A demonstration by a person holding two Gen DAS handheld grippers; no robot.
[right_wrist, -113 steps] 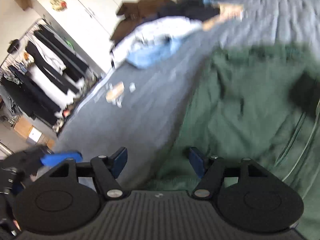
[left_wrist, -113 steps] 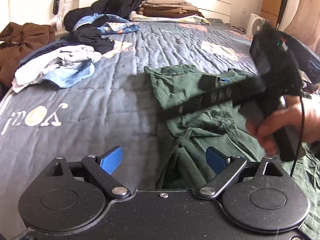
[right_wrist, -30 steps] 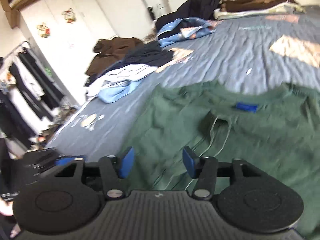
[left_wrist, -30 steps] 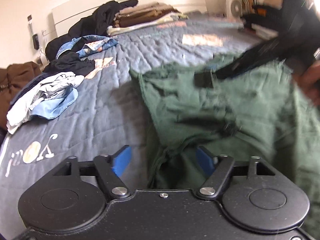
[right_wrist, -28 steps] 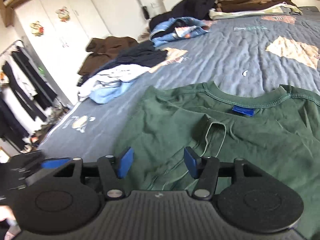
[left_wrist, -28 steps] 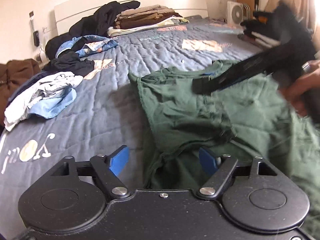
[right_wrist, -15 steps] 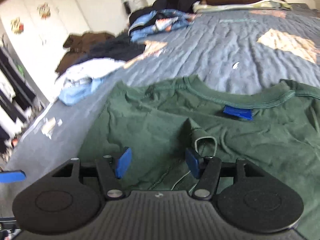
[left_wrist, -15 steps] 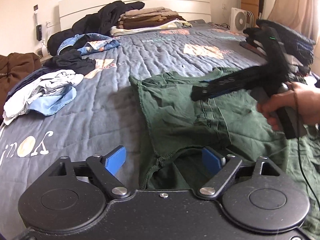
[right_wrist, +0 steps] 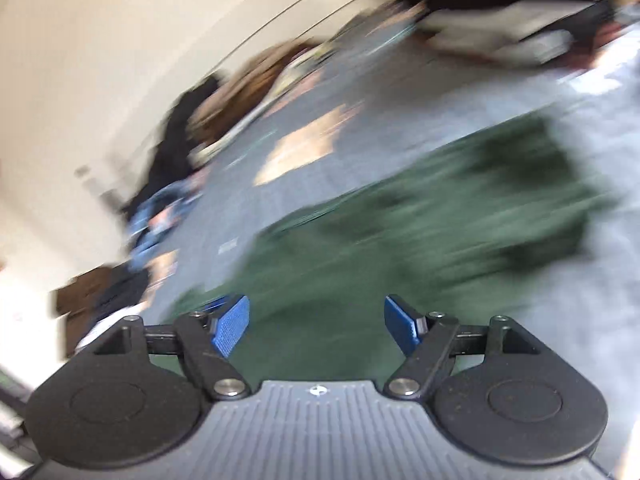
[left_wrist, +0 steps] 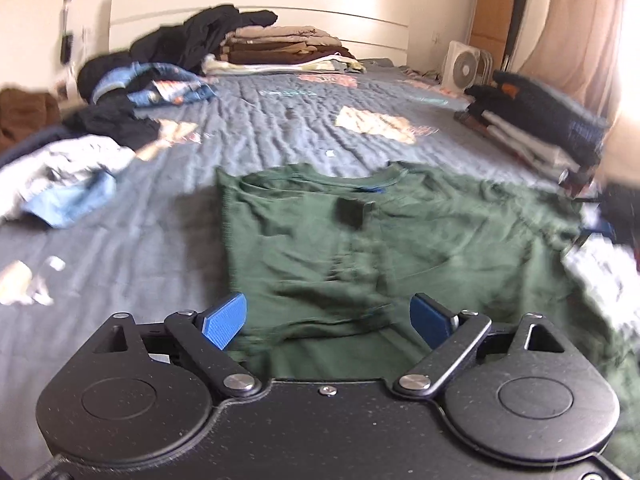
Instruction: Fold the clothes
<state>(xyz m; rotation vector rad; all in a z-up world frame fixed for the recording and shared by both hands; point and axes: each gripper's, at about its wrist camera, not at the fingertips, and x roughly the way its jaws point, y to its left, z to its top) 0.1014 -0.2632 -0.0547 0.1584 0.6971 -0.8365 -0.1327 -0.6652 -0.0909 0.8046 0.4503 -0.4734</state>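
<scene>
From the left wrist view, the dark green cotton T-shirt lies spread flat on the grey-blue quilted bed, collar toward the headboard and its left side folded inward, so the fabric is laid out ready for further folds. The left hand-held gripper hovers over the shirt's near hem, its blue pads apart and opening wider; cloth lies below them but nothing is pinched. Unfolded clothes are heaped along the bed's left edge, while a folded brown and beige stack sits by the headboard and a dark folded stack at the right edge, probably finished work kept clear of the folding space.

The right wrist view is heavily blurred. The right hand-held gripper has its pads apart and opening, empty, above the green shirt's right part, likely positioned for the matching fold.
</scene>
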